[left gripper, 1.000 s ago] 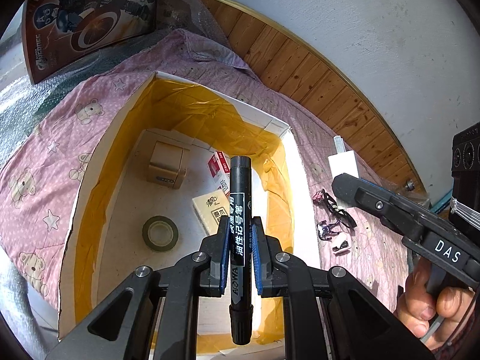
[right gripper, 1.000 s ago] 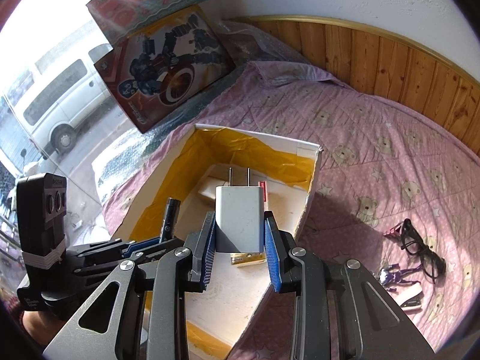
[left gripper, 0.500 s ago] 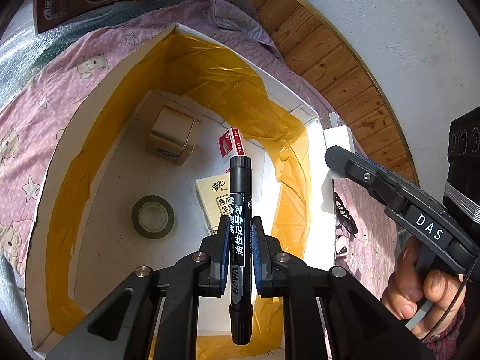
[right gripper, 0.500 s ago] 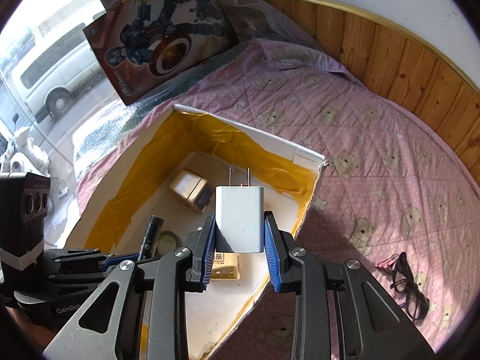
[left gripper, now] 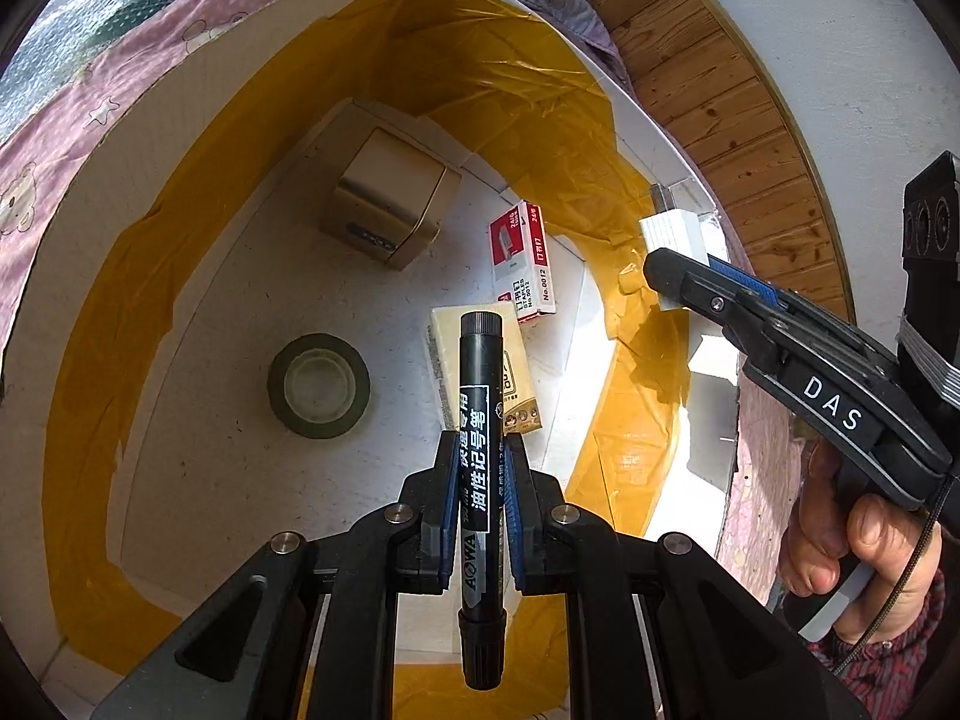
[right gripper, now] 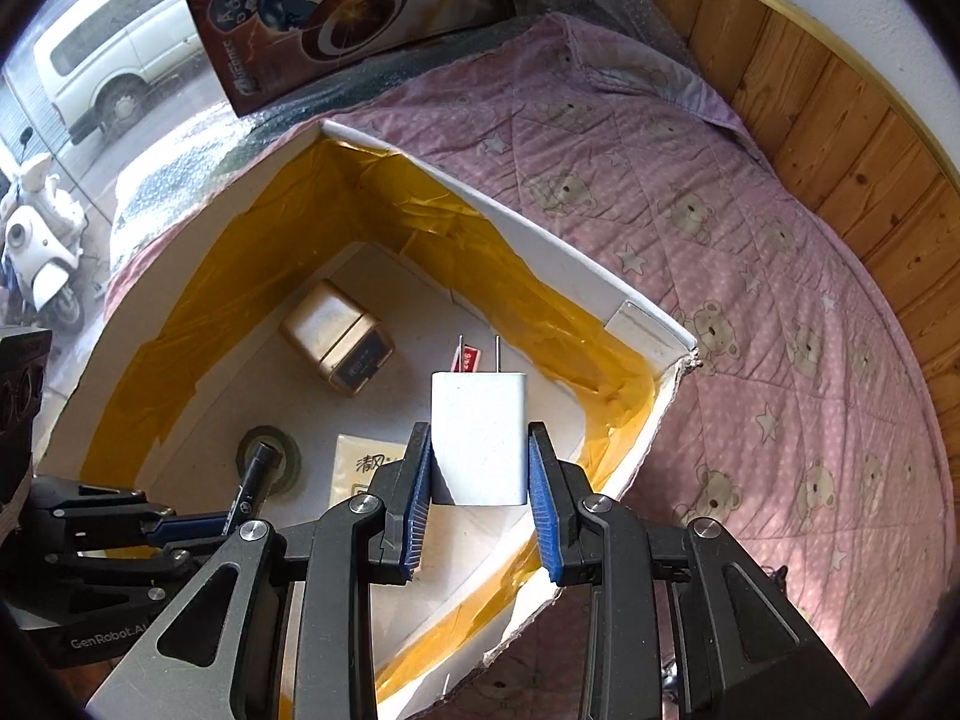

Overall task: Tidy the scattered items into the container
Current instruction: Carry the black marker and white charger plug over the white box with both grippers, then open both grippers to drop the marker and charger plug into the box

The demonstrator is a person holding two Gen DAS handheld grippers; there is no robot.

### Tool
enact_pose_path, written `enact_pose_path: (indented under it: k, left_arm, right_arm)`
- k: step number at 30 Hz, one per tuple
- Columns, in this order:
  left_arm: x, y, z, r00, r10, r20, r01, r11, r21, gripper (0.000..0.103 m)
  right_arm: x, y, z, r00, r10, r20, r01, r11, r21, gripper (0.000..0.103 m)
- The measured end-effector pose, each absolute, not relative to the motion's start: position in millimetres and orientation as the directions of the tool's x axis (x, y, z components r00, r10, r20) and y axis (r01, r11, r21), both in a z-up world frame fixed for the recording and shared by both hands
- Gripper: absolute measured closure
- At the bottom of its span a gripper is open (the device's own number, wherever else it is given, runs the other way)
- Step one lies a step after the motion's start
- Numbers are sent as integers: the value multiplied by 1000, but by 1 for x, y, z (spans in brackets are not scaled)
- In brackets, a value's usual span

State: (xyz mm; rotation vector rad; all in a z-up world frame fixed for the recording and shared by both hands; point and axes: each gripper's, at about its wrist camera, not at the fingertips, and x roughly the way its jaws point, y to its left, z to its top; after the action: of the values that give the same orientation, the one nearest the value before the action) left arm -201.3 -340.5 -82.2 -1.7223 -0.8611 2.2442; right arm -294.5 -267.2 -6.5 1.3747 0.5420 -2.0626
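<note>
A white box [left gripper: 198, 66] [right gripper: 540, 240] lined with yellow tape stands open on a pink bedspread. My left gripper [left gripper: 480, 468] is shut on a black marker [left gripper: 479, 420] [right gripper: 255, 474] and hangs over the box's inside. My right gripper [right gripper: 480, 468] [left gripper: 678, 276] is shut on a white plug charger [right gripper: 479, 432] [left gripper: 672, 228], prongs forward, above the box's right rim. On the box floor lie a gold case [left gripper: 384, 204] [right gripper: 336, 336], a red staple box [left gripper: 522, 264], a tissue pack [left gripper: 444, 354] [right gripper: 360, 468] and a tape roll [left gripper: 318, 387] [right gripper: 267, 450].
The pink bear-print bedspread [right gripper: 750, 300] spreads to the right of the box, with a wooden wall panel [right gripper: 840, 132] behind it. A toy box [right gripper: 360, 6] leans at the back by a window. A hand [left gripper: 852, 558] holds the right gripper.
Both grippers have moved forward and down toward the box. The marker now hangs over the box floor and the charger over its right rim; the glasses have left both views.
</note>
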Motion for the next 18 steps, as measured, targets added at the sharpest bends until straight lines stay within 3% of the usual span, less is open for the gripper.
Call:
enact_pose_path:
  k: [18]
  left_arm:
    - [-205,-343,-92,-246,428,-869,263,-834,-485,88]
  right_arm:
    - [-308,-283,-26,-225,-146,-963,734,-676,-69,71]
